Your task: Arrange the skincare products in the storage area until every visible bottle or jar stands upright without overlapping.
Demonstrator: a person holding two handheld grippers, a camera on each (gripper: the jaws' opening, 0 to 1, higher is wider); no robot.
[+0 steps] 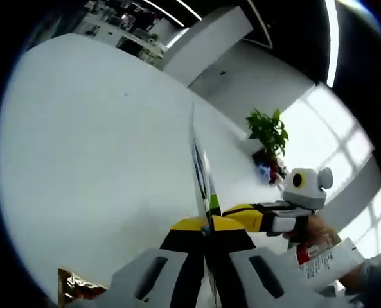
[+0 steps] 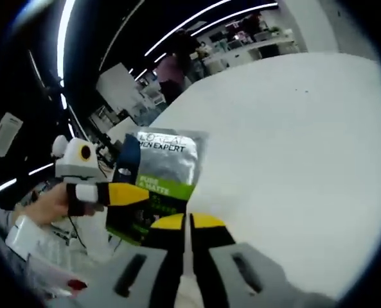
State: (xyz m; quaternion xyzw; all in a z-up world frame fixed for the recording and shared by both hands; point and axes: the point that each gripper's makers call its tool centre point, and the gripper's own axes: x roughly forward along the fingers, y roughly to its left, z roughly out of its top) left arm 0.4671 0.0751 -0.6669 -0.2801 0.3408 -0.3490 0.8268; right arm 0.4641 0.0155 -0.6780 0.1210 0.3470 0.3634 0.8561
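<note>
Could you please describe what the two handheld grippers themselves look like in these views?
Both the left gripper and the right gripper have light grey bodies with slotted openings, black jaws and yellow pads at the tips. Each carries a white box with a yellow-ringed round lens beside a grey knob.

Smooth, matt white table top [image 1: 100, 147], faintly sheened under the ceiling lights. Glossy foil-and-plastic sachet [image 2: 155, 186], silvery and crinkled at the upper part, printed black and green below; seen edge-on as a thin shiny sheet in the left gripper view. Matt grey and black plastic on the left gripper [image 1: 206, 234], yellow rubbery-looking pads [image 1: 190, 224] at the tips. Same plastic finish on the right gripper [image 2: 187, 221]. Smooth white plastic tube [image 1: 328, 256], red-printed. Crinkly golden-brown foil wrapper [image 1: 74, 285].
</note>
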